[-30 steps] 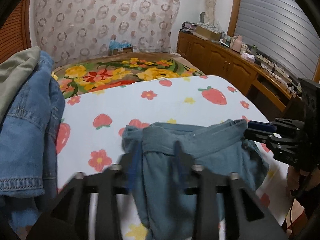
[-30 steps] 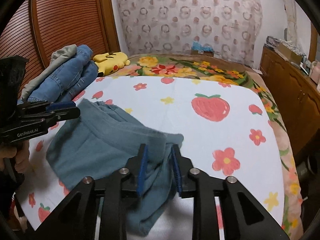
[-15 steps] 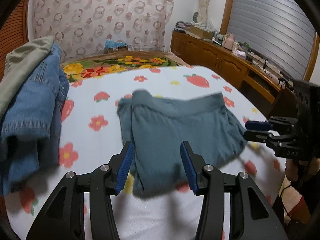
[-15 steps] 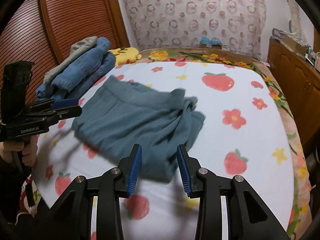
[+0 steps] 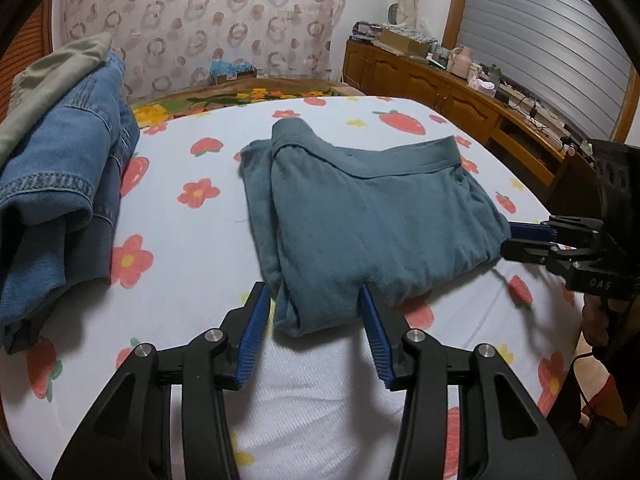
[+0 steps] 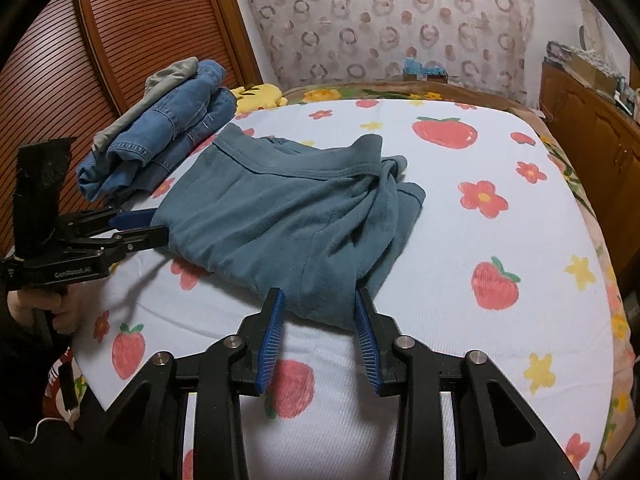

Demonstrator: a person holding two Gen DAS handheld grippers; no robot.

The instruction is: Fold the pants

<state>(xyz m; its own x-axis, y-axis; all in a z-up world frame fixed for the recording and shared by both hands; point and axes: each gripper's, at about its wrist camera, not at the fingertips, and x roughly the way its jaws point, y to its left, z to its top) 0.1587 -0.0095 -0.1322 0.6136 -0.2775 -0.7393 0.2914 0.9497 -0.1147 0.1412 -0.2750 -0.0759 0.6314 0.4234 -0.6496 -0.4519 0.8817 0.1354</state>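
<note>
- Bed: strawberry-print sheet; jeans are piled at its left edge.
- Pants: folded bundle at mid-bed, long axis running from one gripper to the other, waistband on the far side.
- Left gripper: jaws closing slightly, straddling the near-left corner, pads not yet pressing it.
- Right gripper: jaws closing, near-right corner between them, no pinch visible; both hands are equally near.

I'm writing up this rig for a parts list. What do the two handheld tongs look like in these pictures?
Both tongs are black, angular frames with triangular cut-outs and silver pivot bolts. Each finger carries a blue ribbed pad. The left tongs show white lettering on the body when seen from the right wrist view; the right tongs, seen from the left wrist view, bear small pale letters too. Each sits on a black block with a pistol-style handle.
</note>
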